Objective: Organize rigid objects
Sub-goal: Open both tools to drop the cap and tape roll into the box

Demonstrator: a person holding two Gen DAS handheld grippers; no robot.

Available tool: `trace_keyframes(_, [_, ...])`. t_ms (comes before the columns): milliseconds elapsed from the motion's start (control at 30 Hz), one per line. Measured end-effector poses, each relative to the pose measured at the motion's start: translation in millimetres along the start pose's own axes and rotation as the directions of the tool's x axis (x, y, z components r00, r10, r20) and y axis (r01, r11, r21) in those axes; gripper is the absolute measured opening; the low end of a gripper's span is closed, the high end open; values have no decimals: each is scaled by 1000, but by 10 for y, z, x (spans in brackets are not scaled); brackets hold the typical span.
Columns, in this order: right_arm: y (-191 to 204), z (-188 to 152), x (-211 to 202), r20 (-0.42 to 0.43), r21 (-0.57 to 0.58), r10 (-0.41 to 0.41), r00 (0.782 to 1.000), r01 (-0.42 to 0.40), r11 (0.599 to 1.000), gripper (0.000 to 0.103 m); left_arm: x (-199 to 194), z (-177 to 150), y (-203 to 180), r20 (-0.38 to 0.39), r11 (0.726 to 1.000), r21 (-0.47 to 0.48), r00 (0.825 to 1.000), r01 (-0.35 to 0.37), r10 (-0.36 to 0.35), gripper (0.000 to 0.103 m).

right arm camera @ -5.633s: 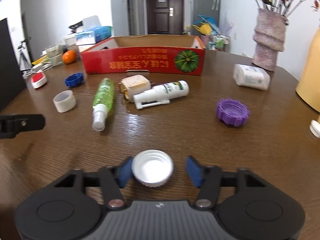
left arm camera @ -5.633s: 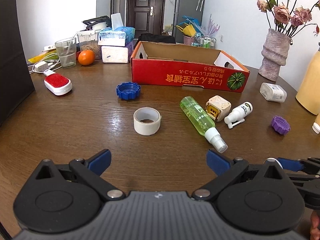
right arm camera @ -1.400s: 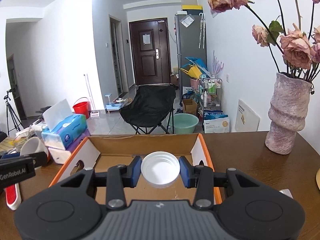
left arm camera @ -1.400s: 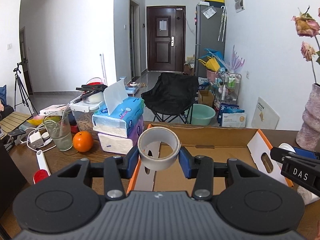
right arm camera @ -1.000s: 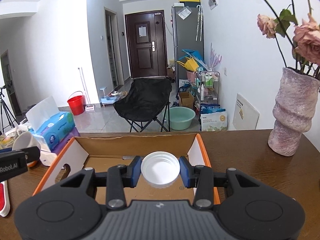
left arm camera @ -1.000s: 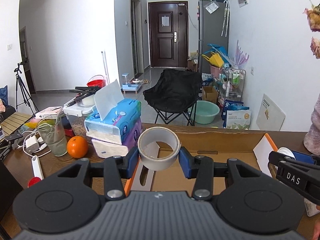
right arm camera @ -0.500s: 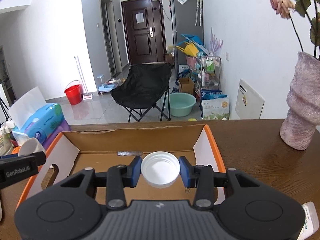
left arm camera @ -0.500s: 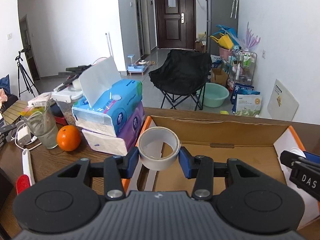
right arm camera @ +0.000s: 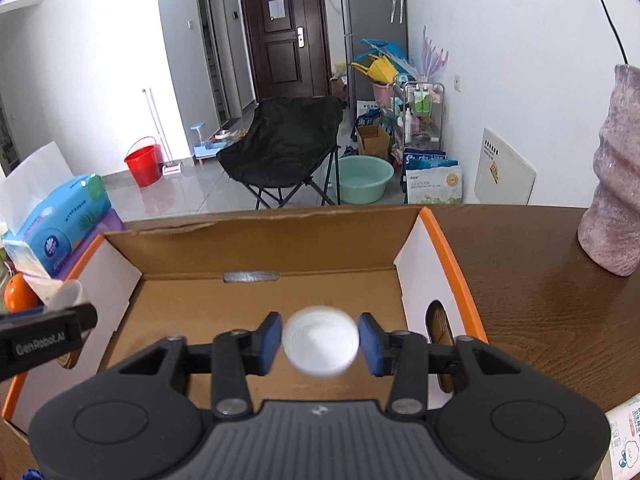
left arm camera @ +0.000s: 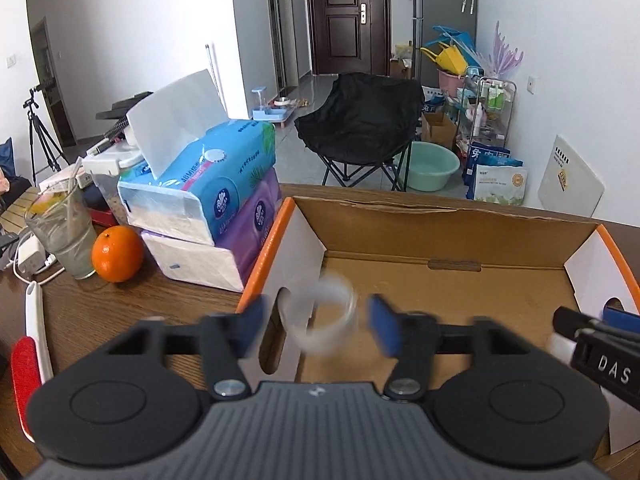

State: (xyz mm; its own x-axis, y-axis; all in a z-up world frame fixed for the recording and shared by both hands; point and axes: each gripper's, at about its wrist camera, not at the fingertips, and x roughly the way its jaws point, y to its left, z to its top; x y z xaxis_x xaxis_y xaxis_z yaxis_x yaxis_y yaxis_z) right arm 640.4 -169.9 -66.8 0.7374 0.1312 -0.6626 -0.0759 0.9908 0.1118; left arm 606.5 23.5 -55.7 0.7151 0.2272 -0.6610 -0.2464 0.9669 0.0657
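Note:
Both grippers hang over the open cardboard box point(left arm camera: 444, 280) with orange edges, also in the right wrist view point(right arm camera: 264, 252). My left gripper point(left arm camera: 318, 322) has its jaws spread apart, and the blurred white tape roll point(left arm camera: 320, 320) hangs loose between the fingers at the box's left end. My right gripper point(right arm camera: 320, 342) has its jaws just parted, and the blurred white bottle cap point(right arm camera: 320, 344) sits between the pads with thin gaps on both sides. The box floor looks bare.
Stacked tissue packs point(left arm camera: 204, 216), an orange point(left arm camera: 117, 254) and a glass point(left arm camera: 64, 232) stand left of the box. A pinkish vase point(right arm camera: 614, 184) stands right of it on the wooden table point(right arm camera: 540, 320). A white bottle point(right arm camera: 626, 436) lies at the lower right.
Both grippers have tilted down over the box. The left jaws have opened and let go of the tape roll. The right jaws have started to open around the cap.

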Motion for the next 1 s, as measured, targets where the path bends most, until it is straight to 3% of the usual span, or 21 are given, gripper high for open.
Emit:
trace_keyframes(33, [-5, 0, 10, 1, 1, -5, 1000, 5, 1000, 77, -21, -7, 4, 14, 1000, -3, 1000, 3, -3, 94])
trace_keyframes(67, [-7, -13, 7, 12, -1, -14, 1000, 14, 1000, 92, -50, -15, 12, 29, 1000, -7, 1000, 5, -5, 97])
trace_keyframes(133, [-21, -48, -15, 33, -7, -24, 999, 25, 1000, 98, -90, -17, 24, 47, 1000, -5, 999, 15, -14, 103])
trace_keyframes(267, [-111, -79, -37, 20, 28, 37, 999, -38, 999, 100, -128, -6, 50, 53, 1000, -11, 998, 21, -20, 103])
trace_keyframes(667, [-123, -92, -175, 37, 14, 17, 999, -18, 1000, 100, -222, -47, 94, 43, 999, -20, 999, 27, -26, 103])
trace_keyframes(1000, [-105, -183, -594, 86, -48, 35, 996, -31, 998, 100, -543, -134, 215, 66, 998, -43, 997, 48, -45, 103])
